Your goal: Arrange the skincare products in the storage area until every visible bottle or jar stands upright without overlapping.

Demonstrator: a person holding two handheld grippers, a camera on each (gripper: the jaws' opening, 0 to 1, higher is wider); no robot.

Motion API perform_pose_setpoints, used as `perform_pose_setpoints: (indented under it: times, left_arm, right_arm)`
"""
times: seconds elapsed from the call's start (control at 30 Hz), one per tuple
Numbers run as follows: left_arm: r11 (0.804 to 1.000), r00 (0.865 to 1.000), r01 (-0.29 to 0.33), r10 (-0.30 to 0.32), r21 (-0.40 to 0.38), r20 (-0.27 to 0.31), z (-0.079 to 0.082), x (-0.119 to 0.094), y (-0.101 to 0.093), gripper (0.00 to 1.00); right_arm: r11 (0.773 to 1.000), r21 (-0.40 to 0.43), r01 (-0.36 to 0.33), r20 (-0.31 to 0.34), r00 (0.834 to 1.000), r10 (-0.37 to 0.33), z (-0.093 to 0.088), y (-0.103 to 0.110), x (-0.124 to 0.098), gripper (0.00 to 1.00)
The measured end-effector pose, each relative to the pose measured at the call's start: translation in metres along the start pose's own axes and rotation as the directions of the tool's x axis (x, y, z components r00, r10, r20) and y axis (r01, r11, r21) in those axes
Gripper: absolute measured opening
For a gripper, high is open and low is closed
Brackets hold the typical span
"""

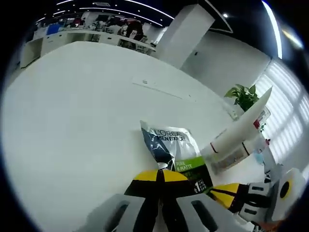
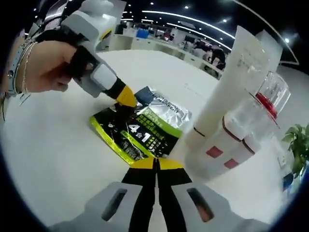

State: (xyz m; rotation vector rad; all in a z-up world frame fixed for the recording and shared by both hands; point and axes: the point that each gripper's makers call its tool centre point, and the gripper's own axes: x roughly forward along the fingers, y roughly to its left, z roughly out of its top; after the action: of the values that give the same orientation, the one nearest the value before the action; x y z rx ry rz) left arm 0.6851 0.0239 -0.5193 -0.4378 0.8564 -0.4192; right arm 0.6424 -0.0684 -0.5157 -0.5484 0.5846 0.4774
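On white table we see sachet flat; left tool pinches its edge, right tool closed, empty, beside upright white tube and clear bottles.

The left gripper, jaws together, is pressing on the pouch lying flat on the table; the right gripper is hovering beside it.
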Motion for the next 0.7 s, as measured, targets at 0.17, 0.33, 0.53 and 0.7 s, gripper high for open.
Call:
perform_pose_setpoints:
  times: [0.17,0.33,0.53,0.7]
  left_arm:
    - [0.996,1.0,0.028,-0.028,-0.086,0.011,0.006,0.004,0.002,0.0]
    - [1.0,0.999,0.009,-0.009,-0.007,0.034,0.01,0.007,0.002,0.02]
    - [0.98,0.991,-0.094,0.075,0.178,0.107,0.025,-0.004,0.015,0.09]
    - [0.986,0.989,-0.037,0.013,0.162,0.149,0.025,-0.024,-0.003,0.08]
  right_arm:
    - [0.997,-0.075,0.016,0.046,0.999,-0.013,0.001,-0.007,0.006,0.0]
    - [1.0,0.014,0.004,0.072,0.997,-0.005,0.002,-0.009,0.01,0.0]
    - [1.0,-0.006,0.016,0.094,0.995,-0.016,0.004,-0.008,0.01,0.0]
    - [0.999,0.037,0.012,0.116,0.993,-0.016,0.004,-0.009,0.009,0.0]
